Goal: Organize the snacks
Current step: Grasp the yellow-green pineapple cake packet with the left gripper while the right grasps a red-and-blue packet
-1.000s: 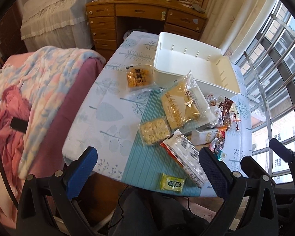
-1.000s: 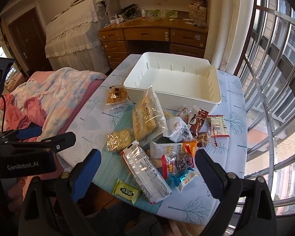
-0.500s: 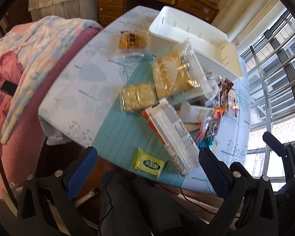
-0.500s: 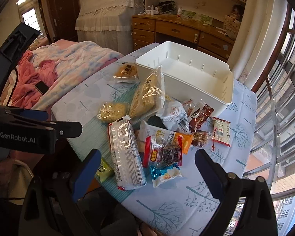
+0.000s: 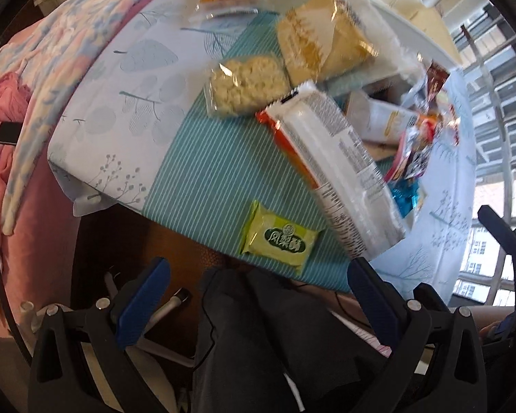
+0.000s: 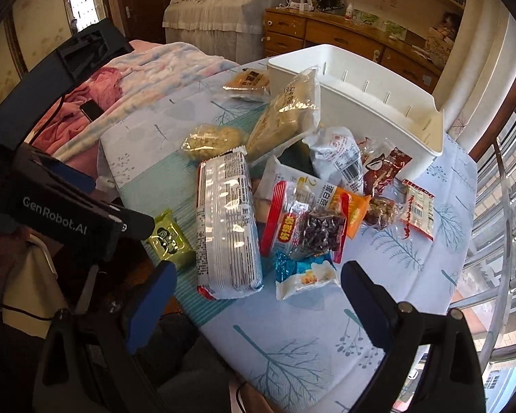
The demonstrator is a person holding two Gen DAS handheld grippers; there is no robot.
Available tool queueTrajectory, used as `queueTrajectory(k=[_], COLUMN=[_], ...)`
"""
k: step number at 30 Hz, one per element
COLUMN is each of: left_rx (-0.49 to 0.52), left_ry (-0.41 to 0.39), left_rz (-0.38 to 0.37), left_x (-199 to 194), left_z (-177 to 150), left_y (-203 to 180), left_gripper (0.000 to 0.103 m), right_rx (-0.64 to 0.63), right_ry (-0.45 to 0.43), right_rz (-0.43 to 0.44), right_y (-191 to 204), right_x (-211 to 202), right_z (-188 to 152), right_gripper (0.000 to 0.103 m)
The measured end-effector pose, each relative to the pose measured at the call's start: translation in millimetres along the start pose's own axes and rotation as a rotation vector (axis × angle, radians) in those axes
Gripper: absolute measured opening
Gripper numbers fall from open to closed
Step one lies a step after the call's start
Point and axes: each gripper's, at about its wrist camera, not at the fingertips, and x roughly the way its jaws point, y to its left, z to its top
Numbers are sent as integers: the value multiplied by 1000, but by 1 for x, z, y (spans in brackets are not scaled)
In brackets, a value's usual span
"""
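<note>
Two hand-held grippers hover at the near edge of a table covered in a pale blue cloth [image 6: 388,251] printed with trees and leaves, with a teal striped mat [image 5: 206,172] lying over it. The left gripper [image 5: 258,306] has its blue ribbed jaws spread wide and empty, hanging over dark trousers [image 5: 258,344] below the table edge; just ahead of it lies a small glossy green pastry packet [image 5: 278,237], flat on the mat. The right gripper [image 6: 254,303] is likewise spread wide and holding nothing, with a crinkled blue and white wrapper [image 6: 302,272] directly ahead between its tips. Beyond that lies a heap of shiny plastic snack bags: a long silver cracker sleeve [image 6: 227,220] ahead and to the left, a red-edged bag of dark sweets [image 6: 309,227], and a tall clear bag of yellow cakes [image 6: 289,117] leaning on a white rigid plastic bin [image 6: 412,127] at the far side. Only the right view shows the bin's slotted, empty interior; in the left view it is cut off at the top edge and blurred. The left view alone shows a lumpy clear bag of pale rice puffs [image 5: 247,82] clearly. Print on most wrappers is too small to read. Left of both grippers is a soft floral blanket [image 5: 68,51].
</note>
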Motion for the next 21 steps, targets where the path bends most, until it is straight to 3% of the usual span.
queueTrajectory(k=[11,13,21], left_rx=[97,107,148], left_ry=[106,126,175], left_rz=[69,82,94], left_x=[57,68,90], left_z=[11,14,20], left_y=[-12,-11,-18], left_gripper=[99,98,93], right_rx=[-50,-73,-185], right_ry=[25,29,47], right_rz=[30,37,38], right_y=[13,16,32], right_x=[34,41,65], right_z=[-24,-26,-30], right_gripper=[96,90,81])
